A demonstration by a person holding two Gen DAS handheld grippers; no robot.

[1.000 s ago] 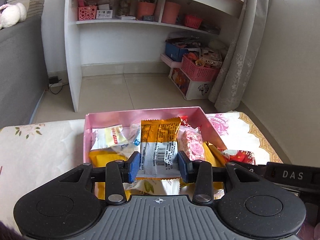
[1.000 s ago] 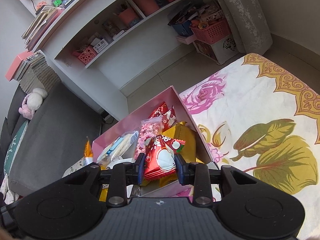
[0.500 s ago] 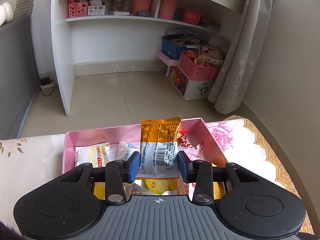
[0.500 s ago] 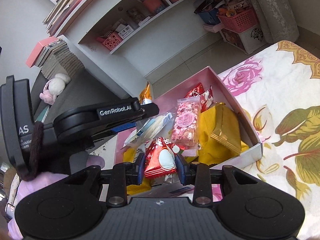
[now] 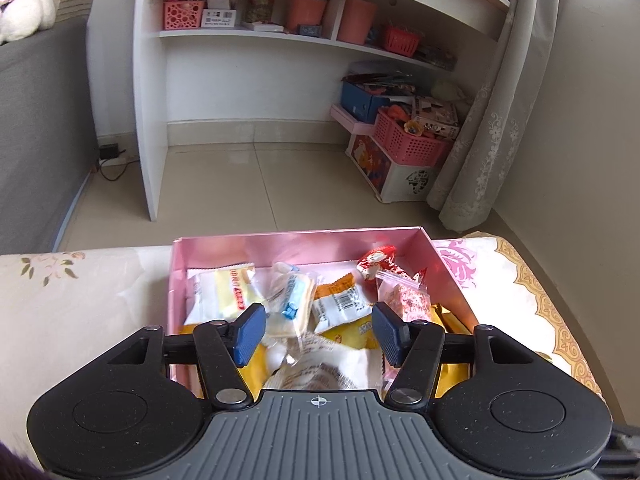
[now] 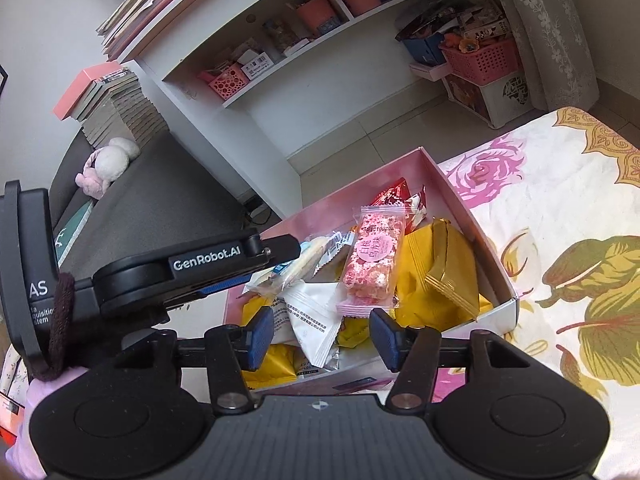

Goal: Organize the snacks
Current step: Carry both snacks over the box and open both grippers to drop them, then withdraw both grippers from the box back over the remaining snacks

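Left wrist: snacks [image 5: 304, 304] in box [image 5: 280, 246], below opening tool [image 5: 318, 334].

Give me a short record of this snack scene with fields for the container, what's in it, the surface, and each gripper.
container: pink box, open top
contents: pink nougat bar on top of the pile, gold packets, white packet, orange packet, red candies
surface: floral cloth
left gripper: over the box, jaws opening, nothing between them
right gripper: over the box's near edge, jaws opening, nothing gripped
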